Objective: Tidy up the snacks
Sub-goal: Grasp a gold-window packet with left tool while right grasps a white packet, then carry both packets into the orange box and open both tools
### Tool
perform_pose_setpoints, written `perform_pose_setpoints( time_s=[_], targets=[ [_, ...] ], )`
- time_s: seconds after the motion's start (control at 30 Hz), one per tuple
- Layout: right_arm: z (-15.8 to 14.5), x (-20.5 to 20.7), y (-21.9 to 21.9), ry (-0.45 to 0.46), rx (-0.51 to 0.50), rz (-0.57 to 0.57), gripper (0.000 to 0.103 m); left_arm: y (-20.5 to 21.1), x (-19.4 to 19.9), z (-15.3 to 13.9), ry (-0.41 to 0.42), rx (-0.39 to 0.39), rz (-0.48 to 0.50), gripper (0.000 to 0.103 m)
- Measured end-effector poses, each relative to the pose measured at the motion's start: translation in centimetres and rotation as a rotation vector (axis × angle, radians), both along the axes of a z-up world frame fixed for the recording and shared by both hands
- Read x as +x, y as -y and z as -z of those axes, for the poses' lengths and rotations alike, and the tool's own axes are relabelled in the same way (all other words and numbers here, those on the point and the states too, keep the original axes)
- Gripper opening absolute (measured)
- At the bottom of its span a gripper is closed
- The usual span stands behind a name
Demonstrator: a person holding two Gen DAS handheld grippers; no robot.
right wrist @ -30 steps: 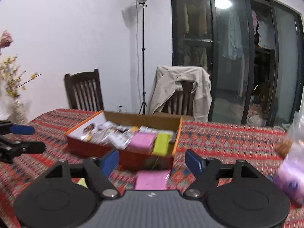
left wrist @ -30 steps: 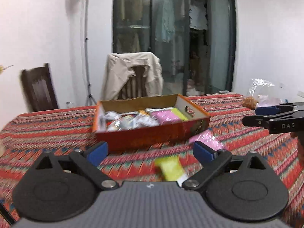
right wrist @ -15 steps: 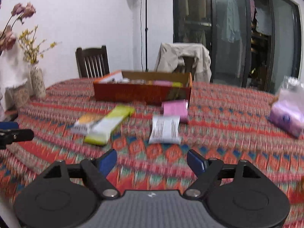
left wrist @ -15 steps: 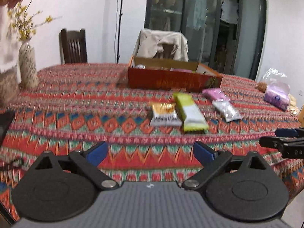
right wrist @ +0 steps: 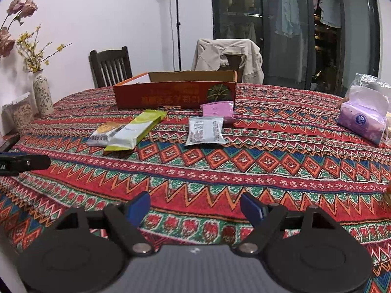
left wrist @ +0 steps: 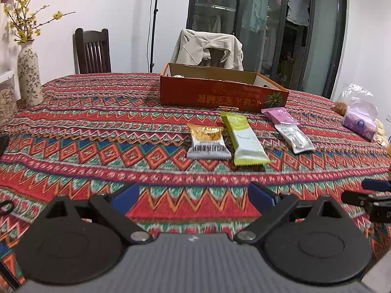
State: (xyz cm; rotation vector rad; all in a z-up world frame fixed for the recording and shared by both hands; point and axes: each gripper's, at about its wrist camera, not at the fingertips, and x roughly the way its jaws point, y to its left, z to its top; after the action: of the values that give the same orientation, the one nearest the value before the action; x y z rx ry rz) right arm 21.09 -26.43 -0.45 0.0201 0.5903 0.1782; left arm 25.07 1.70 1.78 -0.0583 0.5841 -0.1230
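Observation:
An orange cardboard box (left wrist: pixel 220 95) (right wrist: pixel 176 95) stands at the far middle of the patterned table. In front of it lie a gold-and-silver packet (left wrist: pixel 206 141) (right wrist: pixel 103 133), a long green packet (left wrist: pixel 243 139) (right wrist: pixel 138 129), a pink packet (left wrist: pixel 279 116) (right wrist: pixel 218 109) and a silver packet (left wrist: pixel 294 138) (right wrist: pixel 205 130). My left gripper (left wrist: pixel 194 196) is open and empty, low over the near table edge. My right gripper (right wrist: pixel 195 207) is open and empty, also near the front edge. Each gripper shows at the other view's side edge.
A patterned vase with yellow flowers (left wrist: pixel 29 75) (right wrist: pixel 43 96) stands at the table's left. A purple tissue pack in a plastic bag (left wrist: pixel 359 122) (right wrist: pixel 364 119) lies at the right. Two chairs (left wrist: pixel 91 51) (left wrist: pixel 210 48) stand behind the table.
Both grippers have pulled back from over the box to the near table edge and lower. The loose packets have come into view in front of the box.

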Motion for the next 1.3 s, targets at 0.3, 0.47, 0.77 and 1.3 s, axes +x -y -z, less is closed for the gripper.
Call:
perform_pose_setpoints(
  time_s=[0.3, 0.47, 0.77, 1.3],
  targets=[
    [0.0, 4.7, 1.3, -0.012, 0.006, 0.029, 0.08, 0.9, 7.7, 0.3, -0.008, 0.014, 0.013, 0.082],
    [-0.8, 8.8, 1.0, 0.008, -0.005, 0.019, 0.08, 1.3, 11.7, 1.0, -0.055, -0.026, 0.044, 0.08],
    [-0.1, 16.3, -1.4, -0.03, -0.03, -0.016, 0.073, 1.2, 13.0, 2.3, -0.083, -0.048, 0.055, 0.059],
    [0.3, 13.5, -2.1, -0.084, -0.001, -0.072, 0.043, 0.8, 7.5, 0.3, -0.026, -0.014, 0.079, 0.042]
  ],
)
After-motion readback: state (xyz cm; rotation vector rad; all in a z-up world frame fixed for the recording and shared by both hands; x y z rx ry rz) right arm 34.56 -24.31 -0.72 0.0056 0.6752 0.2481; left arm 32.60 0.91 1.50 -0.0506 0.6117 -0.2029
